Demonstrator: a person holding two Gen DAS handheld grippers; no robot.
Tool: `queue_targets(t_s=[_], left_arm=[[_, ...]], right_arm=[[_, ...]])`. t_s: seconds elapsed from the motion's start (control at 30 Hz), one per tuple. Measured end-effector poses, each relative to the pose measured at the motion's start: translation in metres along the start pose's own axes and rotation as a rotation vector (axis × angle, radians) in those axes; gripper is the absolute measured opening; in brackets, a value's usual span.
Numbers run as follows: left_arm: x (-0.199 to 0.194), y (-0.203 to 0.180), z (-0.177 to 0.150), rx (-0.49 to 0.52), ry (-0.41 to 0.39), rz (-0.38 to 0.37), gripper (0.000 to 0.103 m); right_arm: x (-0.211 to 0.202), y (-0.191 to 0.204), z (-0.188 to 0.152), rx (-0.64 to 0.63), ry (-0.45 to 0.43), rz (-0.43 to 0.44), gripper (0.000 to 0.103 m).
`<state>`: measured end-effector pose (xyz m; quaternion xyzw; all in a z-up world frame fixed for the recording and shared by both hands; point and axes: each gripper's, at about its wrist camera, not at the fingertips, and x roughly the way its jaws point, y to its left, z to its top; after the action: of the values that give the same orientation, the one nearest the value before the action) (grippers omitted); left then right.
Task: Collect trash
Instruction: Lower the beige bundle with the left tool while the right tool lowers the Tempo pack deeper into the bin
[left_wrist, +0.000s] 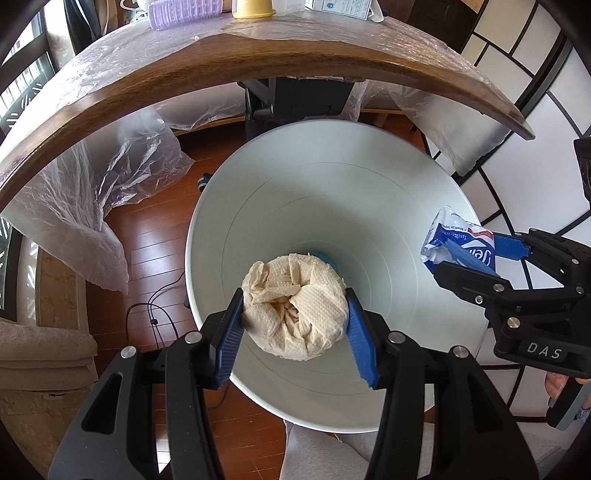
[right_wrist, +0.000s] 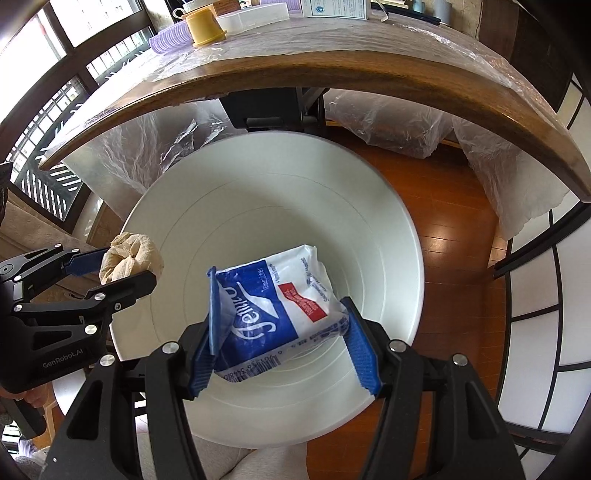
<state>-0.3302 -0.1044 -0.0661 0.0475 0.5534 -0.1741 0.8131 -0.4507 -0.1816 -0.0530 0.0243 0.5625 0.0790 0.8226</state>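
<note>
A white round bin stands on the wooden floor below both grippers. My left gripper is shut on a crumpled beige paper towel wad, held over the bin's mouth; the same left gripper and the wad show at the left of the right wrist view. My right gripper is shut on a blue and white tissue packet, also over the bin. In the left wrist view the right gripper holds the packet at the bin's right rim. Something blue lies deep in the bin.
A wooden table edge covered in clear plastic arches above the bin, with a yellow cup, a purple basket and a box on top. Plastic sheets hang underneath. A cable runs on the floor. A beige sofa is at left.
</note>
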Motion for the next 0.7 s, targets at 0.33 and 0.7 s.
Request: queue_targets(t_s=[0.33, 0.7], left_arm=[[0.0007, 0.0002, 0.0001, 0.002, 0.002, 0.001, 0.053], [-0.0002, 0.0054, 0.0014, -0.013, 0.001, -0.006, 0.053]], right_arm=[[0.0007, 0.0001, 0.0006, -0.002, 0.003, 0.0, 0.061], [0.0005, 0.0017, -0.0025, -0.003, 0.004, -0.003, 0.061]])
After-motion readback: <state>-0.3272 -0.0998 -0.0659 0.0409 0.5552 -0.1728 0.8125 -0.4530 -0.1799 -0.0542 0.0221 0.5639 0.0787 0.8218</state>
